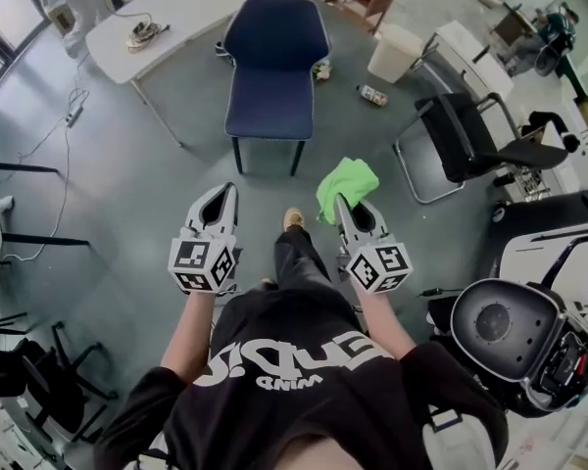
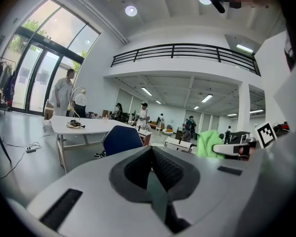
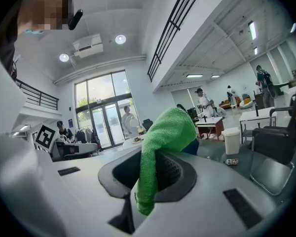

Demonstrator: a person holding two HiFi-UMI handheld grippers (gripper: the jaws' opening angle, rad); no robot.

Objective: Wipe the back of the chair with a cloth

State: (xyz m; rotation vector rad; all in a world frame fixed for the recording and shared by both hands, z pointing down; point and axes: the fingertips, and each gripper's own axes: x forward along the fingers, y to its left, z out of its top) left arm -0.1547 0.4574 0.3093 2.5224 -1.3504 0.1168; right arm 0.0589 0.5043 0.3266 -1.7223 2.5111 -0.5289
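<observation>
A navy blue chair [image 1: 272,67] stands ahead of me on the grey floor, its back nearest the white table [image 1: 191,8]; it also shows in the left gripper view as the chair [image 2: 121,139]. My right gripper [image 1: 345,202] is shut on a bright green cloth [image 1: 345,187], which bunches up above the jaws as the cloth [image 3: 168,132]. My left gripper [image 1: 221,192] is held level beside it, jaws shut together with nothing between them. Both grippers are well short of the chair.
A black office chair [image 1: 470,140] stands to the right, a white bin [image 1: 395,52] and a bottle [image 1: 373,94] lie beyond it. A round machine [image 1: 514,336] sits at my right. Cables [image 1: 69,116] trail on the floor at left. People stand in the distance.
</observation>
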